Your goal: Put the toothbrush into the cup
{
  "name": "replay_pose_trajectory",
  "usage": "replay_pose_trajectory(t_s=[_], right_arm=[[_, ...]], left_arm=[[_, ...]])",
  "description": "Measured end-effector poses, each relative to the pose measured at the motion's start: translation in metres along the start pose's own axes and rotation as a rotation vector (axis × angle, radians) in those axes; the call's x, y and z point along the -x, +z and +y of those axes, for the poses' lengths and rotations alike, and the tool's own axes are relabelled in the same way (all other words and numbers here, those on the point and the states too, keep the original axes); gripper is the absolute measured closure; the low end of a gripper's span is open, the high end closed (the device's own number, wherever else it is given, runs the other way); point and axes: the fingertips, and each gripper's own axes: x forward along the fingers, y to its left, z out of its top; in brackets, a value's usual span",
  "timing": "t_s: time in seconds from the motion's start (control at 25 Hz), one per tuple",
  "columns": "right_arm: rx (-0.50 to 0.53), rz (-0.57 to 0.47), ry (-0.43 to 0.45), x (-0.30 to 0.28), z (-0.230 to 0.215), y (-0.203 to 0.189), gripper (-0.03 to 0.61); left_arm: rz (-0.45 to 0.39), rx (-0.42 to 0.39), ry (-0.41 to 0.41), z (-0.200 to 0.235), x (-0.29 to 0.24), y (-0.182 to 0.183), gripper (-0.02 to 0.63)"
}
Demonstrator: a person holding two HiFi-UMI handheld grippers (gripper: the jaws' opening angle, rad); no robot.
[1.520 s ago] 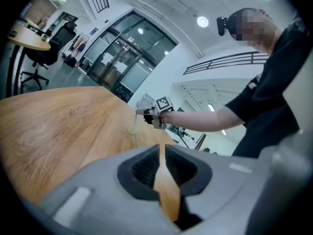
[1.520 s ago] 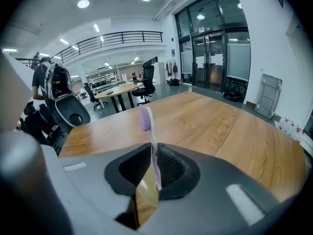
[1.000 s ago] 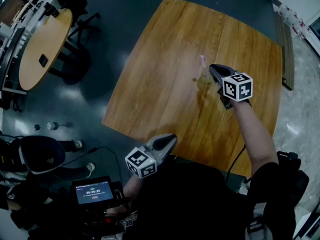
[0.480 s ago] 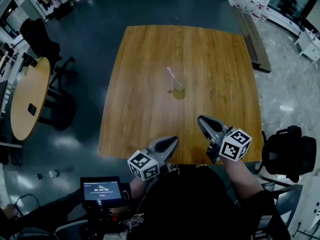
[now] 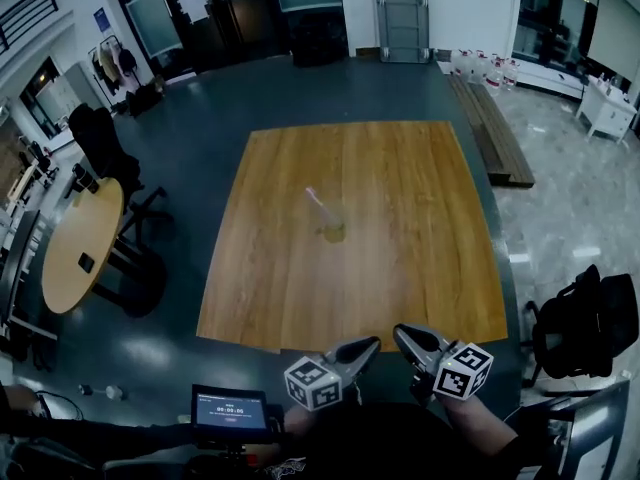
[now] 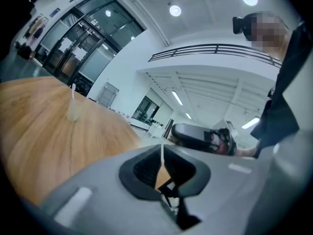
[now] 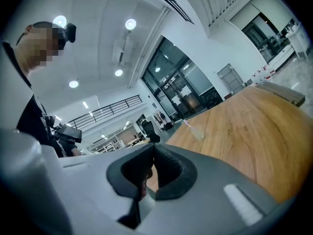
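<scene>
Locate cup [image 5: 333, 231] near middle of wooden table [image 5: 430, 198], standing upright. Note toothbrush [image 5: 316, 201] inside it, lower end down in cup, upper end out over rim. Read long axis as tilted, leaning up and left in head view and close to vertical in left gripper view. Cannot make out anything else in cup; too small to tell further.

Find left gripper [image 5: 366, 347] and right gripper [image 5: 401, 334] side by side at near edge of table, close to body and well apart from cup. Place cup ahead of both and a little to the left; call neither clearly nearer. Read left jaws in left gripper view as pressed together with nothing between. Read right jaws in right gripper view the same: closed on each other, empty. Note both noses pointing roughly toward cup across bare wood.

Judge task end state as reached: brush in cup, no grasp pending. Flag one risk only: leaning brush makes cup easy to tip if nudged.
</scene>
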Motion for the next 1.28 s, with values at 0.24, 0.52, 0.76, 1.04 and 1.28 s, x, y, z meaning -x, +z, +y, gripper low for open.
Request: replay_pose_trajectory(t_s=[0.24, 0.52, 0.76, 1.04, 1.28], right_arm=[[0.011, -0.040, 0.041, 0.084, 0.034, -0.015, 0.572], [-0.009, -0.048, 0.095, 0.117, 0.044, -0.037, 0.572], [-0.009, -0.035, 0.124, 0.124, 0.067, -0.055, 0.572], [-0.013, -0.044, 0.097, 0.114, 0.086, -0.069, 0.572], [-0.017, -0.060, 0.075, 0.092, 0.113, -0.068, 0.572]], left_arm=[[-0.035, -0.017, 0.049, -0.077, 0.000, -0.038, 0.598], [-0.059, -0.070, 0.145, -0.104, 0.019, -0.059, 0.598], [-0.077, -0.038, 0.175, -0.111, 0.038, -0.065, 0.598], [-0.094, -0.029, 0.170, -0.111, 0.061, -0.063, 0.598], [-0.110, -0.010, 0.186, -0.099, 0.104, -0.048, 0.604]])
